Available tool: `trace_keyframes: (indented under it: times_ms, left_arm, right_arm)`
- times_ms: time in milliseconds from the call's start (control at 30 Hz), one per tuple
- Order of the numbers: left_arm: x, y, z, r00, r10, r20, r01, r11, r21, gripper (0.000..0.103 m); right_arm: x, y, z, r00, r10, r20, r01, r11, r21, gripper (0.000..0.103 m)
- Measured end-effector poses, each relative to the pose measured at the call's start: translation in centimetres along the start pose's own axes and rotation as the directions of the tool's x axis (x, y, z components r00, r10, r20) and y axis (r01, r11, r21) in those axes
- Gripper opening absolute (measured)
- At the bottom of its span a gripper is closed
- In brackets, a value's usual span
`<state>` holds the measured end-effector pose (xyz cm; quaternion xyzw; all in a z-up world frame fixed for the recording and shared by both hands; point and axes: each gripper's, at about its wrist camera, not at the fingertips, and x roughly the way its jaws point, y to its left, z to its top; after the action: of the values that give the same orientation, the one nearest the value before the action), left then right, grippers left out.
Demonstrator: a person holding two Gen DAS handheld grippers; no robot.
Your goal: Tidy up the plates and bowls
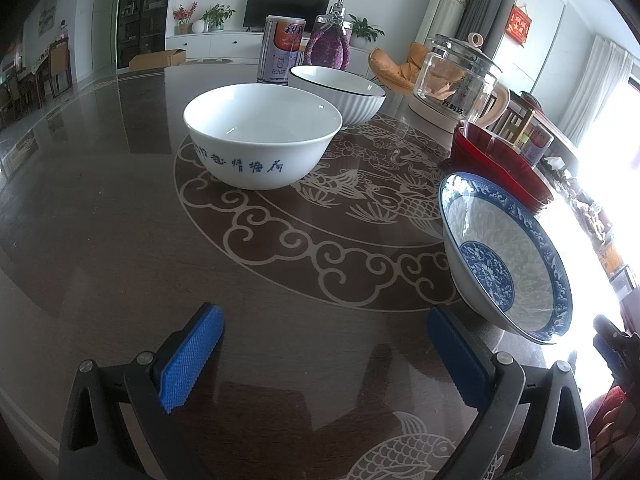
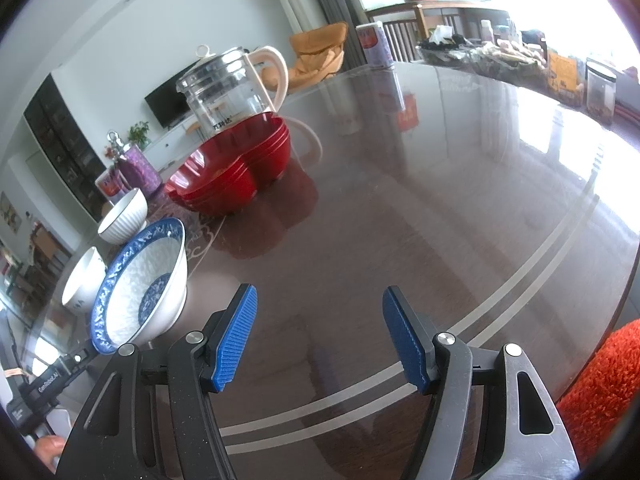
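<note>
A white bowl with blue writing (image 1: 262, 136) stands on the dark glass-topped table, with a ribbed white bowl with a dark rim (image 1: 340, 94) behind it. A blue-and-white patterned bowl (image 1: 504, 256) sits to the right, and it also shows in the right wrist view (image 2: 140, 288). Stacked red heart-shaped dishes (image 2: 236, 172) stand beyond it. My left gripper (image 1: 324, 356) is open and empty, low over the table in front of the bowls. My right gripper (image 2: 320, 332) is open and empty, to the right of the patterned bowl.
A glass kettle (image 2: 228, 88) stands behind the red dishes. A tin can (image 1: 282, 50) and a purple bottle (image 1: 328, 42) stand behind the bowls. Another can (image 2: 374, 46), jars and clutter (image 2: 520, 60) line the far right edge. An orange fuzzy cloth (image 2: 604, 384) lies at the right.
</note>
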<state>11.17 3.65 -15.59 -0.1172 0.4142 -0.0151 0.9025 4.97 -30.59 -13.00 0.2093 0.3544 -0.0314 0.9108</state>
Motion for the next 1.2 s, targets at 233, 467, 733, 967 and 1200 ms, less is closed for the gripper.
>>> trace_keyframes:
  times_ms: [233, 467, 733, 967, 1200]
  left_arm:
    - [0.01, -0.01, 0.0, 1.0, 0.0, 0.0, 0.0, 1.0, 0.0, 0.101]
    - [0.02, -0.04, 0.0, 1.0, 0.0, 0.0, 0.0, 1.0, 0.0, 0.101]
    - [0.03, -0.03, -0.01, 1.0, 0.0, 0.0, 0.0, 1.0, 0.0, 0.101]
    - [0.04, -0.05, 0.0, 1.0, 0.0, 0.0, 0.0, 1.0, 0.0, 0.101]
    - [0.01, -0.03, -0.01, 1.0, -0.003, 0.001, 0.003, 1.0, -0.001, 0.101]
  right_arm:
    - [0.04, -0.02, -0.07, 1.0, 0.001, -0.004, -0.001, 1.0, -0.002, 0.069]
    - [0.04, -0.02, -0.15, 1.0, 0.001, -0.005, -0.001, 1.0, -0.003, 0.069]
    - [0.21, 0.08, -0.28, 1.0, 0.001, -0.009, -0.001, 1.0, -0.004, 0.069]
    - [0.2, 0.1, -0.33, 1.0, 0.0, -0.007, 0.0, 1.0, -0.006, 0.069]
    - [0.12, 0.17, -0.33, 1.0, -0.004, -0.002, 0.004, 1.0, -0.012, 0.069]
